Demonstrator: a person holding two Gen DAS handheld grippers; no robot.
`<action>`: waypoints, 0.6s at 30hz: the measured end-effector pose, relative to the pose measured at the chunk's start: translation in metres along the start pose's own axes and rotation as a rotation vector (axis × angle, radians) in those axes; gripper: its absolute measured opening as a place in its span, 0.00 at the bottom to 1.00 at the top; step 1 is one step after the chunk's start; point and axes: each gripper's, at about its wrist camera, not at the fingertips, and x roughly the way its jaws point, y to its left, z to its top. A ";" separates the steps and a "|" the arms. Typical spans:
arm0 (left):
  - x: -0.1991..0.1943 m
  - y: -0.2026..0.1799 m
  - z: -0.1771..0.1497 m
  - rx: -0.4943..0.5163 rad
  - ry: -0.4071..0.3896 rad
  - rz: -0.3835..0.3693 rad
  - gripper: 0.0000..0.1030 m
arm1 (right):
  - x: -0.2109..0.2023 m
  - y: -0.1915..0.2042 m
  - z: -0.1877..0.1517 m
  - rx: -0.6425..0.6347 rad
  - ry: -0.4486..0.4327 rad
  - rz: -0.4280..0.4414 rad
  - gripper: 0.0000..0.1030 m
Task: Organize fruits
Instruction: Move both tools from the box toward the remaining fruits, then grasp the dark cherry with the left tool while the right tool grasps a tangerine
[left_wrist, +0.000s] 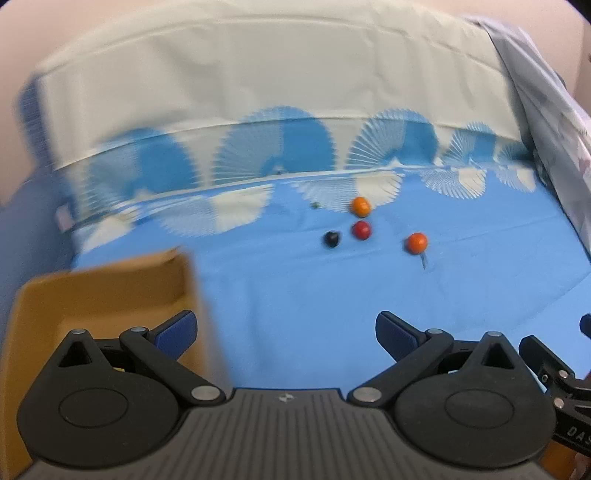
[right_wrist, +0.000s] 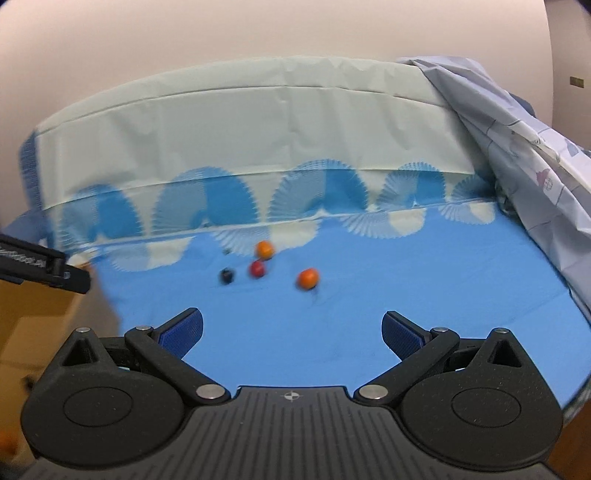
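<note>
Blue cloth covers the counter (left_wrist: 295, 295), where four small fruits (left_wrist: 361, 229) sit clustered well ahead. Both the left gripper (left_wrist: 285, 334) and right gripper (right_wrist: 291, 332) hover with fingers spread wide, empty. Likely the approach step: next, reach one fruit and carry it toward the cardboard box (left_wrist: 103, 291).

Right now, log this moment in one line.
left gripper open | right gripper open | four fruits loose on blue cloth | cardboard box left

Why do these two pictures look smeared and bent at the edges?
Left wrist view: the cardboard box and the patterned cloth are motion-smeared, while the fruits stay fairly crisp. Right wrist view: the orange fruit and dark fruit are blurred. In both, the fisheye lens curves the table edge.
</note>
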 end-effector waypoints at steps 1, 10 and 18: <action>0.024 -0.007 0.012 0.009 0.014 -0.009 1.00 | 0.021 -0.005 0.004 0.001 0.000 -0.007 0.99; 0.213 -0.031 0.064 0.015 0.110 -0.014 1.00 | 0.217 -0.033 0.017 0.029 0.110 -0.041 0.99; 0.298 -0.030 0.074 -0.005 0.158 -0.011 1.00 | 0.316 -0.017 0.005 -0.003 0.193 -0.012 0.99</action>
